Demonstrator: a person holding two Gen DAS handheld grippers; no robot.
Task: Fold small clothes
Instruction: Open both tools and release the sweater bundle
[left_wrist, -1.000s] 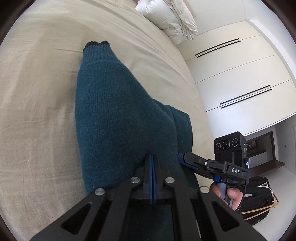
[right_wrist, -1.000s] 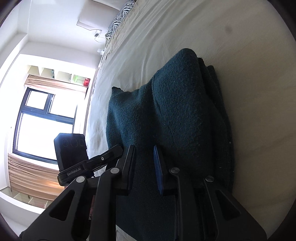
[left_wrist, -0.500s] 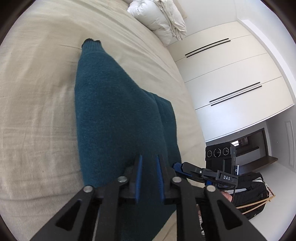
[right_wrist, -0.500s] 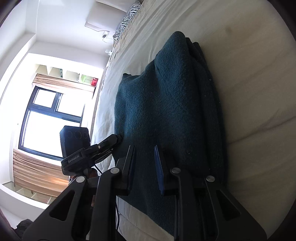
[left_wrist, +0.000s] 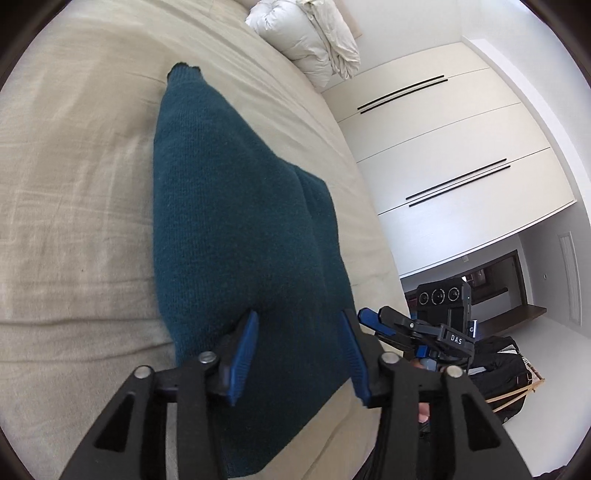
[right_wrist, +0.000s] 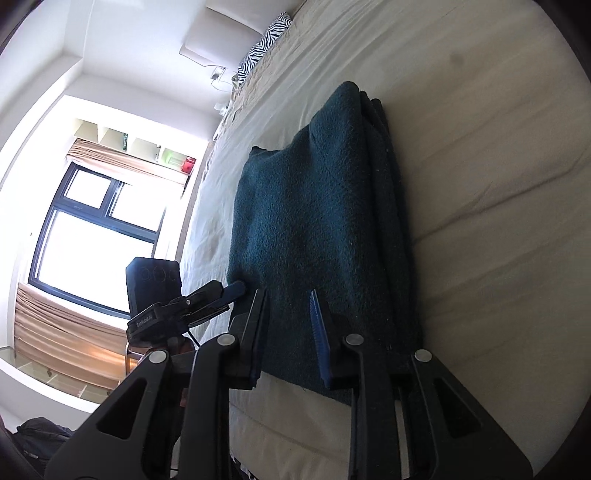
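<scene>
On the beige bed (left_wrist: 74, 206), a dark teal knit garment (left_wrist: 236, 236) lies folded, running from the near mattress edge away toward 12 o'clock in the left wrist view. One narrow end, a cuff-like tip (left_wrist: 183, 70), points toward 11 o'clock. A second folded layer shows along the garment's right side.

Left gripper (left_wrist: 299, 354): blue-padded fingers (left_wrist: 242, 360) spread wide apart, holding nothing, poised over the garment's near end. Contact with the knit cannot be told.

Right gripper (right_wrist: 290, 332): fingers (right_wrist: 320, 341) apart with a moderate gap, empty, hovering at the near edge of the garment (right_wrist: 314, 229). In this view stacked layers show along the garment's right edge, toward 1 o'clock.

Each gripper appears in the other's camera: the right gripper at 4 o'clock in the left wrist view, the left gripper at 8 o'clock in the right wrist view.

Surroundings: white duvet bundle (left_wrist: 310, 37) at the far end of the bed, white wardrobe doors (left_wrist: 454, 155) at 2 o'clock, bright window (right_wrist: 92, 236) at 9 o'clock, zebra-print pillow (right_wrist: 264, 44) at 12 o'clock.
</scene>
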